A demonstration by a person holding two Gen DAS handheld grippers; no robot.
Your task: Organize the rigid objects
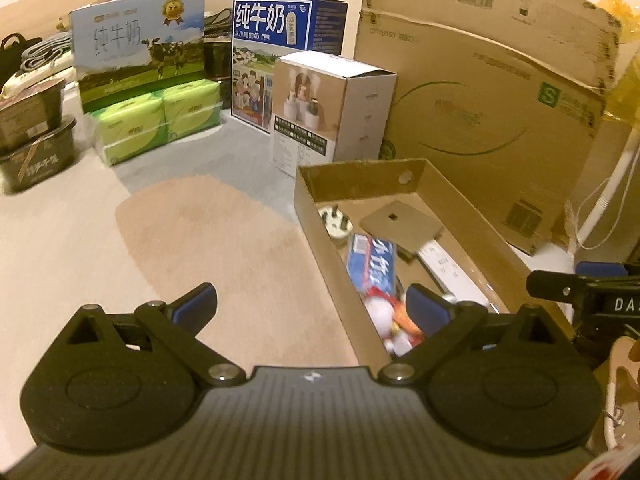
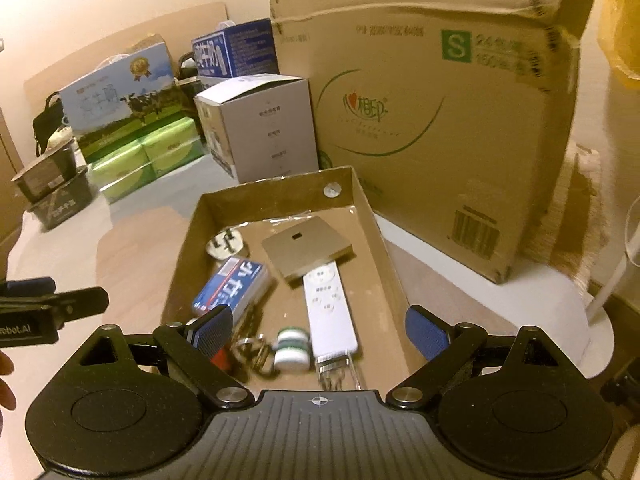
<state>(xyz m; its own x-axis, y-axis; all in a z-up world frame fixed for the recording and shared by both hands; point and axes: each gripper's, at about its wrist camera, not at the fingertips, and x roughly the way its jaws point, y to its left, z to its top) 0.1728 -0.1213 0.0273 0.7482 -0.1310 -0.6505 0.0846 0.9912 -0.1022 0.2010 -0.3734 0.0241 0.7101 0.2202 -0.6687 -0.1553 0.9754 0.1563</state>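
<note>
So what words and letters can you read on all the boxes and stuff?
"纯牛奶" on the blue milk carton, with "从小喝的奶" beneath it.
"纯牛奶" on the cow milk carton.
"S" in a green square on the big cardboard box.
"相印" beside a heart, also on that box.
"obot.AI" on the left gripper.
"DA" on the right gripper.
Blue packet: blurred.
Humidifier box: too small.
</note>
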